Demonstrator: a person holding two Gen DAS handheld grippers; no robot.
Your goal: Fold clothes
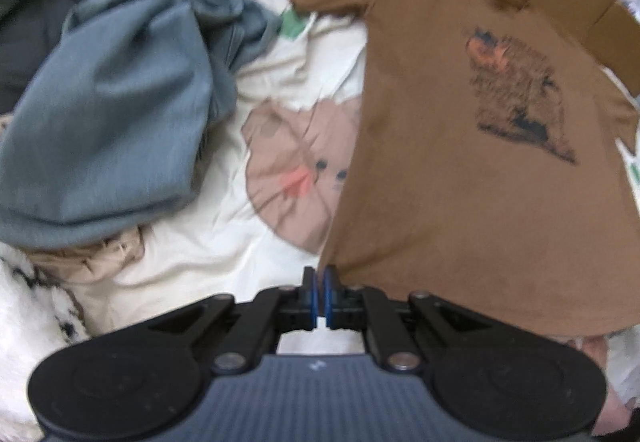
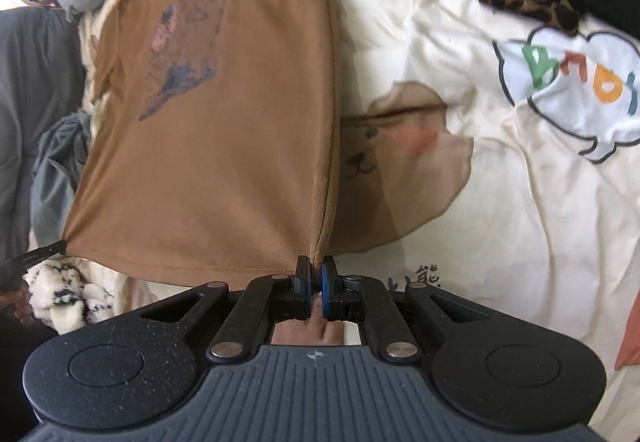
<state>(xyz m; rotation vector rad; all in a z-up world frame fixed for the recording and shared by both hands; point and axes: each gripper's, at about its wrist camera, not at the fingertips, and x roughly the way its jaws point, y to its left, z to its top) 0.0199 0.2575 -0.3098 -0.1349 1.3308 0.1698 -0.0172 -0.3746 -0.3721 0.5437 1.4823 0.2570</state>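
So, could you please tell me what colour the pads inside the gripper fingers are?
Blue pads on black fingers, clearest in the right wrist view.

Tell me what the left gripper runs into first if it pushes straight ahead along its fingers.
The left gripper is already shut on the brown T-shirt's bottom corner, so it would probably bunch that shirt first, over the cartoon bedsheet. Depth is unclear.

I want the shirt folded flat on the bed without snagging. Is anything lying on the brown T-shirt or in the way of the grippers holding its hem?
Nothing visible does. The left gripper and right gripper are each shut on a hem corner of the brown T-shirt. The crumpled blue garment lies apart from it, across a strip of bedsheet.
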